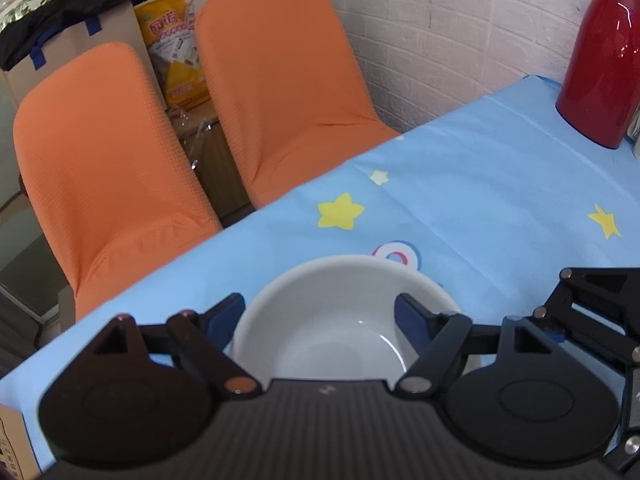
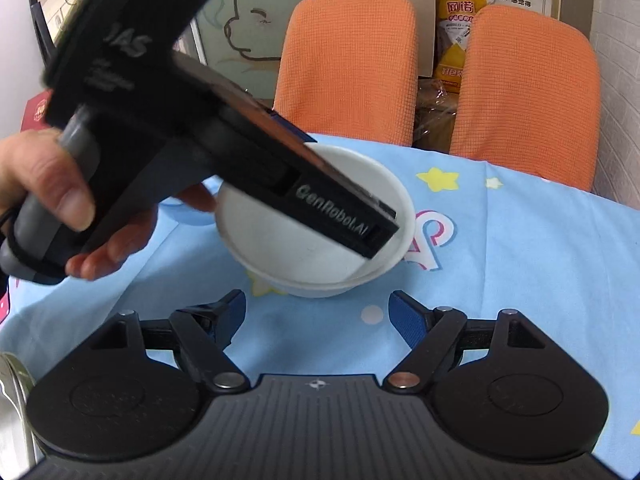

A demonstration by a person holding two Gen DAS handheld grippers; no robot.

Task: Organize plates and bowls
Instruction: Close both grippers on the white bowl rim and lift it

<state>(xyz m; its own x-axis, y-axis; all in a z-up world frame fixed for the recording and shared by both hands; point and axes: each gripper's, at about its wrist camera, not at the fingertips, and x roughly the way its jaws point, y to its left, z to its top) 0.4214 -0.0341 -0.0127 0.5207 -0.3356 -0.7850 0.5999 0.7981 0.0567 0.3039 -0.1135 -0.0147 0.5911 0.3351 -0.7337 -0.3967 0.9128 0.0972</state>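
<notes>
A white bowl (image 1: 332,320) sits on the blue star-patterned tablecloth (image 1: 480,184). My left gripper (image 1: 320,316) is open, its blue-padded fingers either side of the bowl's near part, one finger inside the rim on the right. In the right wrist view the same bowl (image 2: 280,248) appears, seemingly nested on another white bowl, with the left gripper's black body (image 2: 248,160) over it. My right gripper (image 2: 318,316) is open and empty, just short of the bowl, above the cloth.
A red thermos jug (image 1: 600,60) stands at the table's far right by the white brick wall. Two orange chairs (image 1: 280,80) stand along the table's far edge. A cardboard box corner (image 1: 12,440) shows at lower left. A metal rim (image 2: 12,400) shows at left.
</notes>
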